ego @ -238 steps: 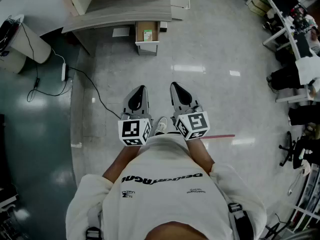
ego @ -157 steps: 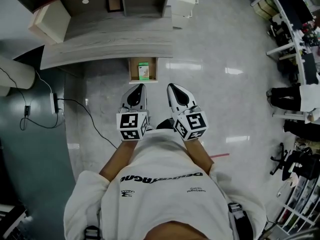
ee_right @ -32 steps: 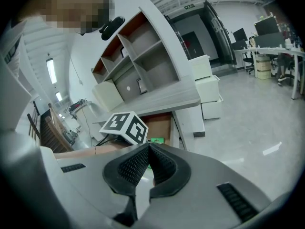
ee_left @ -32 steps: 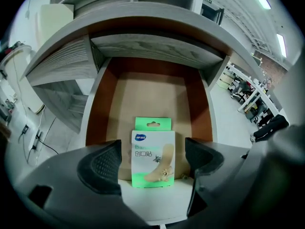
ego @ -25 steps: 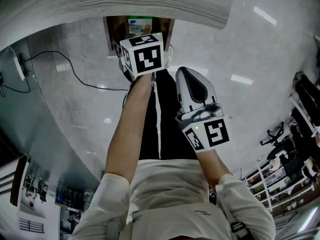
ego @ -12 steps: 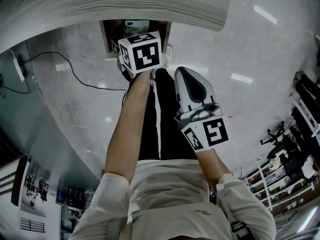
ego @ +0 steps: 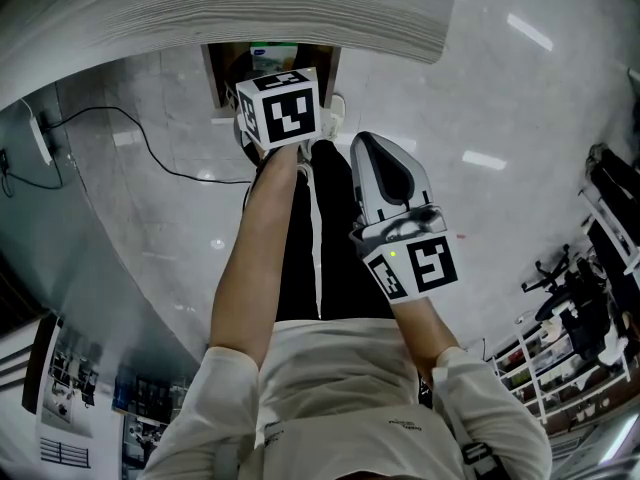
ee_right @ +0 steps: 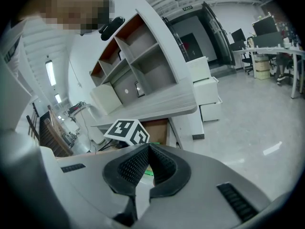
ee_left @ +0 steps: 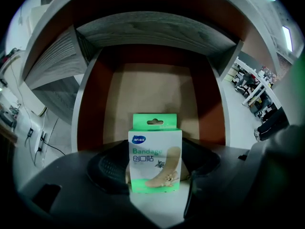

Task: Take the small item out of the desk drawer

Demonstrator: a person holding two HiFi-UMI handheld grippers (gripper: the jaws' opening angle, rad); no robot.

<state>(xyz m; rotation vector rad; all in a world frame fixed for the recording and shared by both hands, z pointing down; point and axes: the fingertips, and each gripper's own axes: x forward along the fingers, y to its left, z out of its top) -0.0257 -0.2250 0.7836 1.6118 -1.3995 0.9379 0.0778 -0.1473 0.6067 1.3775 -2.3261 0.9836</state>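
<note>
Under the desk's (ego: 250, 8) front edge in the head view, the left gripper (ego: 265, 76) is reaching into the open drawer (ego: 216, 68) for the green bandage box (ego: 272, 55), while the right gripper (ego: 368, 148) is hanging back, out of the way. Along the left gripper view, the jaws are closing around the box's sides near the drawer's front, readying a lift. Along the right gripper view, the jaws are pressed together, empty.
</note>
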